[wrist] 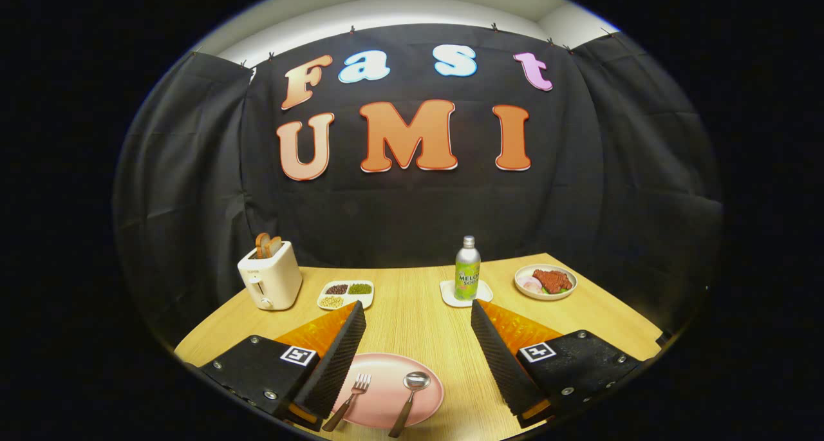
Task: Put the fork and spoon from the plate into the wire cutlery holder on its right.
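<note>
Fork (348,402) left of spoon (408,400) on plate (430,384)

The left claw finger (335,357) hides the pink plate's (425,402) near-left rim and the fork's (349,402) handle end.

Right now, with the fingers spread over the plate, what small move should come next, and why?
Probably lower the gripper toward the fork. Its fingers stand wide open and hold nothing, while the fork and spoon lie untouched on the pink plate between them. The fork sits nearer the left finger.
</note>
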Motion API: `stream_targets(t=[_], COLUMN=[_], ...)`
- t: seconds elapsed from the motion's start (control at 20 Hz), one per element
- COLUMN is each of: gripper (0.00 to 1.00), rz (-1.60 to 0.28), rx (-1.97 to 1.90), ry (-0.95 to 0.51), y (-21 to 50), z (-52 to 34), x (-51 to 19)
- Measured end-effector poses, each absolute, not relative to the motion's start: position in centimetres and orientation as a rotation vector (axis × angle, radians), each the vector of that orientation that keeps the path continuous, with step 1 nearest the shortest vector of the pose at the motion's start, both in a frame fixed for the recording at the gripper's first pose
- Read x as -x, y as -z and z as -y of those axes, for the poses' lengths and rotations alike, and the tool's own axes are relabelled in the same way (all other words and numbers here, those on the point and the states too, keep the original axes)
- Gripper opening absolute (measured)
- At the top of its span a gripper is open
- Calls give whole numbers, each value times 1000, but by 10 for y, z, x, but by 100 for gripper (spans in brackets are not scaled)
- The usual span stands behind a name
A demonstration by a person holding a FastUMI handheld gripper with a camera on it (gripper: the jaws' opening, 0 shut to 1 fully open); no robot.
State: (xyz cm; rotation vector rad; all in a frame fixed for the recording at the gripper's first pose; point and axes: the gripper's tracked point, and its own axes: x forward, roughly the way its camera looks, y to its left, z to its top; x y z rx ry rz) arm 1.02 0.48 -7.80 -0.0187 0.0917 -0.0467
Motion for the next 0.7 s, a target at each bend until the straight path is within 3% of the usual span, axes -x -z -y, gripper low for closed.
stream_targets(t=[0.7], gripper=[99], rz=[-412], rx=[94], ry=[10], y=[228], z=[-19], x=[-1])
